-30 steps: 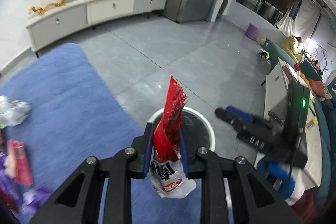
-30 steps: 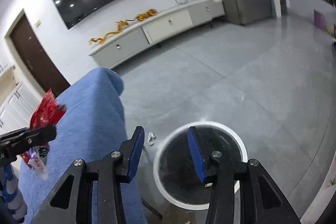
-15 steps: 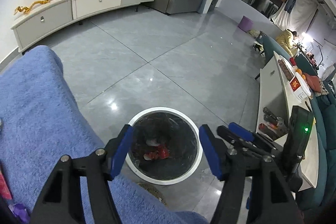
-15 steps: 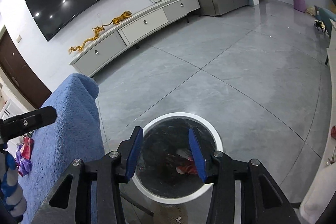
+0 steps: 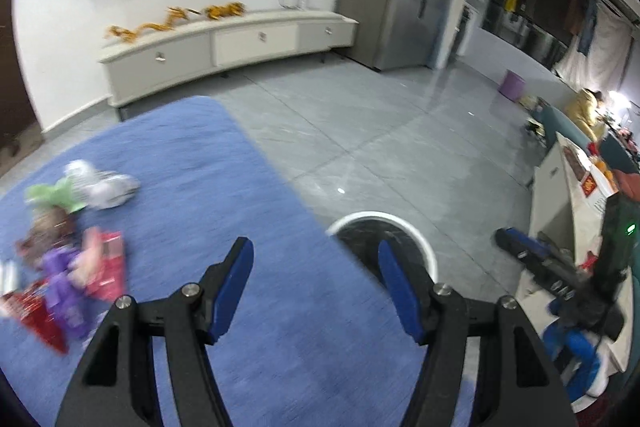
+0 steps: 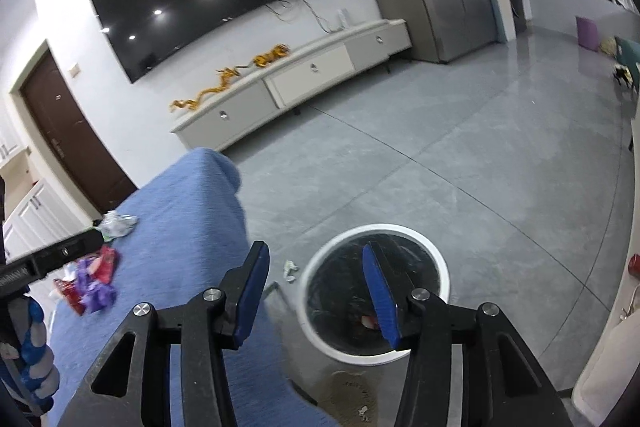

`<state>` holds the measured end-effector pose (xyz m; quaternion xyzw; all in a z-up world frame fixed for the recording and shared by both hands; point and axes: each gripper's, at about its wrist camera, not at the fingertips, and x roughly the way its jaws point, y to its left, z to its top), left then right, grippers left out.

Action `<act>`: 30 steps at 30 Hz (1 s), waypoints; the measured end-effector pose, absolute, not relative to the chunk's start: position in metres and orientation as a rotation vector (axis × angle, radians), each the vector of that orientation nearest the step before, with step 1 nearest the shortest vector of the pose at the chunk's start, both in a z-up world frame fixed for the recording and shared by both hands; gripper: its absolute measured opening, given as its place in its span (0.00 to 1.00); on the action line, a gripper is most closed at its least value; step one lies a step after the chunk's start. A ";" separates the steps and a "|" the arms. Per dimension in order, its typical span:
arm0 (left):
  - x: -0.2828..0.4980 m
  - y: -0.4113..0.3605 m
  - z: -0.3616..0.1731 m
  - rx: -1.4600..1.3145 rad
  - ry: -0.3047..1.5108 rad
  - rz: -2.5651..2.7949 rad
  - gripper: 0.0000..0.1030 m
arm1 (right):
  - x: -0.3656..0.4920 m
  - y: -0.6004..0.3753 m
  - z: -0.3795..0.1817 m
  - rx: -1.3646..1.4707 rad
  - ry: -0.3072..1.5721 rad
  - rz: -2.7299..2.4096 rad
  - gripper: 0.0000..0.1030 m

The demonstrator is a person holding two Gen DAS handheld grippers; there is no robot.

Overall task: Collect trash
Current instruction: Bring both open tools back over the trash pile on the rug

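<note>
A white-rimmed round trash bin [image 6: 376, 227] stands on the grey floor beside the blue-covered table [image 5: 256, 211]; it also shows in the left wrist view [image 5: 416, 231]. A red wrapper [image 6: 370, 321] lies inside it. My left gripper [image 5: 316, 259] is open and empty above the table's right edge. My right gripper [image 6: 314, 259] is open and empty above the bin. A pile of wrappers [image 5: 68, 279] in red, purple and pink lies on the cloth at the left, with a crumpled white piece [image 5: 104, 185] and a green piece [image 5: 52, 195] behind it.
A small white scrap [image 6: 290, 269] lies on the floor between table and bin. A long white TV cabinet [image 5: 224, 47] stands at the far wall under a big screen. A white side table [image 5: 576, 187] with clutter stands at the right.
My left gripper has let the red wrapper fall into the bin, opened, and swung left from over the bin to over the blue table. The right gripper stays open above the bin.
</note>
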<state>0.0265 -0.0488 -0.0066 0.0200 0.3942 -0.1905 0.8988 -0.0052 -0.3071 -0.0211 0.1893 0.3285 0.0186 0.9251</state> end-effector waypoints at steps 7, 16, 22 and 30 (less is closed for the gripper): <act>-0.022 0.054 0.000 -0.018 0.762 -0.222 0.62 | -0.023 -0.263 0.011 0.301 0.629 0.123 0.48; -0.069 0.166 -0.018 -0.073 0.705 0.009 0.62 | -0.039 -0.210 0.033 0.215 0.591 0.219 0.56; -0.092 0.184 -0.052 -0.022 0.653 0.144 0.62 | -0.041 -0.190 0.037 0.181 0.597 0.231 0.58; -0.105 0.190 -0.070 -0.068 0.602 0.204 0.62 | -0.048 -0.169 0.040 0.130 0.611 0.232 0.62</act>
